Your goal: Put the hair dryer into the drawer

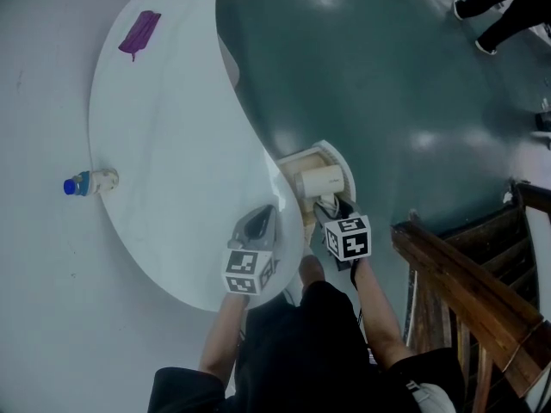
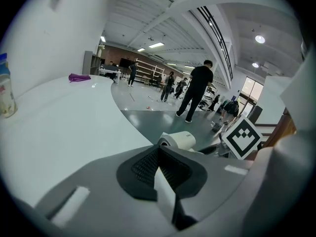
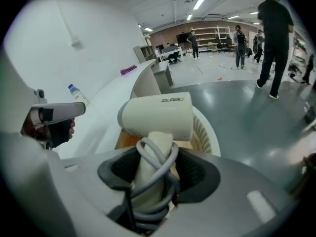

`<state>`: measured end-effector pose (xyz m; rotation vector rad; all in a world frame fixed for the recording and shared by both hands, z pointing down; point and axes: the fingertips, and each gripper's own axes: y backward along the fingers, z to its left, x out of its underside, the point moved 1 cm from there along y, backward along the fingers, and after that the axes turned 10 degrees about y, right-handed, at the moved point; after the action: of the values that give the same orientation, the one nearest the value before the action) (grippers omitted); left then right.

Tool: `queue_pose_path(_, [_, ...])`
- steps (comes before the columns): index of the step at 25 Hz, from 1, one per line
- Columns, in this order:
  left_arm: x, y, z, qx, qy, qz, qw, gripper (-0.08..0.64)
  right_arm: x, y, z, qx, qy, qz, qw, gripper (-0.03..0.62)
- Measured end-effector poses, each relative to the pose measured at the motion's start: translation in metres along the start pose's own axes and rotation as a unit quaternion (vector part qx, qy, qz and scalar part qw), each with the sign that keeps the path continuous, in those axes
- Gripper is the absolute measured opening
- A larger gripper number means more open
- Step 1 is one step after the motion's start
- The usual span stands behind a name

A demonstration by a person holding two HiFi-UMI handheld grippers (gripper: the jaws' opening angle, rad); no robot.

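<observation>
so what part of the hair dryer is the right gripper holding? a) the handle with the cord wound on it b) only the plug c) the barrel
a: the right gripper grips the hair dryer by its handle, with the grey cord looped round it.

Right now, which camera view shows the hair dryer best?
The right gripper view: the hair dryer fills its centre, handle and wrapped cord clamped in the right gripper. The head view shows it small from above. The left gripper view shows only its barrel end.
</observation>
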<state>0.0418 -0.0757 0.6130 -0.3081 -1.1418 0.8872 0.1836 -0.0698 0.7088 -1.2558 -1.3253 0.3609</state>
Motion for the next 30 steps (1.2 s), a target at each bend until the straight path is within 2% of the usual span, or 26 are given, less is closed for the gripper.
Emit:
queue_pose_path(14, [0.001,-0.01,0.013,-0.005,0.01,-0.001,0.9999,0.008,0.015,-0.049,-0.003,-0.01,-0.005,0.043,0.999,0.225])
queue_pose_path(30, [0.008,-0.019,0.019,0.002,0.02,0.022,0.9996,0.008,0.028,-0.103,-0.011,-0.006,-0.016,0.11,0.994,0.225])
